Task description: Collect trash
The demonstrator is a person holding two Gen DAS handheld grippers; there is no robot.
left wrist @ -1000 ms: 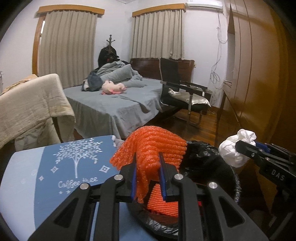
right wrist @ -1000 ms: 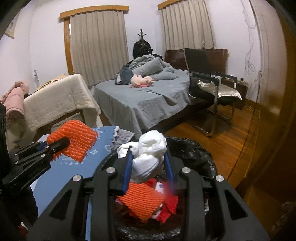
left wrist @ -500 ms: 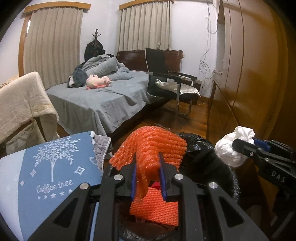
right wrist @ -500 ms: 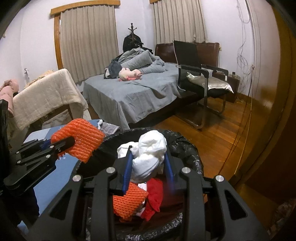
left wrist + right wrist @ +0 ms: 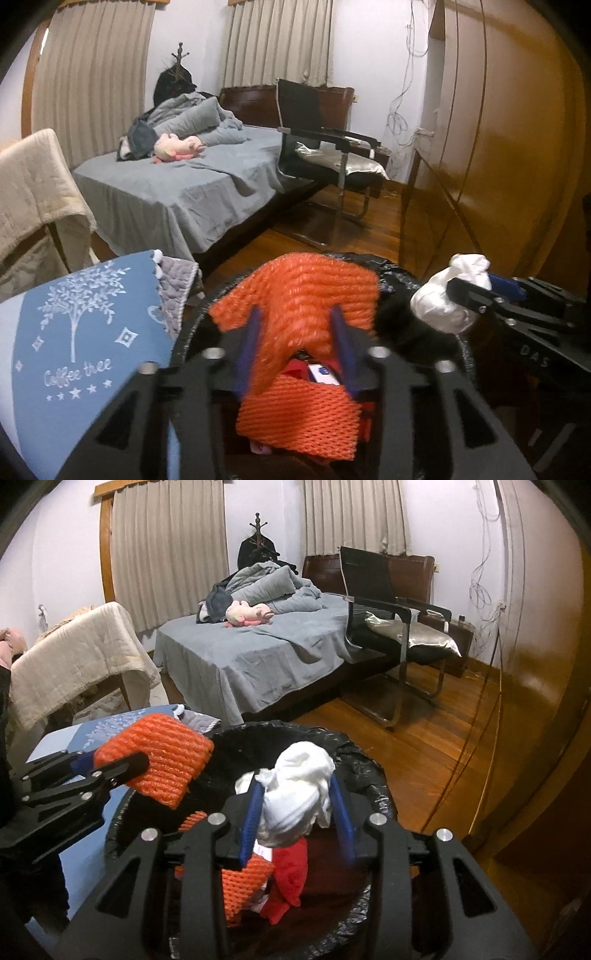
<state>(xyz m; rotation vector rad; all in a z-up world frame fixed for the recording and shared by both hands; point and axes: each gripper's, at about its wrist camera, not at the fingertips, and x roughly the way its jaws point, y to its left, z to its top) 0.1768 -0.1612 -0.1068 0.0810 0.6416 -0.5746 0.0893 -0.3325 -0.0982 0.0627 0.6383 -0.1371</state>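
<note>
- While both loads hang over it, the round trash bin with black plastic liner point(image 5: 364, 762) sits just beside the desk with the blue tree-print cloth point(image 5: 74, 332); grey bed point(image 5: 177, 192) well behind, irrelevant.
- Bin already holds a flat orange mesh piece point(image 5: 299, 417) and a red scrap point(image 5: 291, 867).
- Left gripper point(image 5: 296, 321): fingers partly closed, pads against both sides of the crumpled orange foam net sleeve point(image 5: 306, 291). The sleeve is above the bin's desk-side rim, not its centre.
- Right gripper point(image 5: 295, 794): fingers partly closed on the white crumpled tissue wad point(image 5: 303, 768), over the bin opening.
- Judgement: release step, both sides.
- Risks:
  - The sleeve is wide and springy and overhangs the rim; if dropped from here it may land half on the liner edge and tip onto the desk or floor. Move inward first.
  - The mesh can snag on a pad and ride back out when the gripper retracts.
  - The tissue is light; a small opening may leave it stuck to one pad.
  - The grippers are near each other, so a simultaneous retract could knock them together.
</note>
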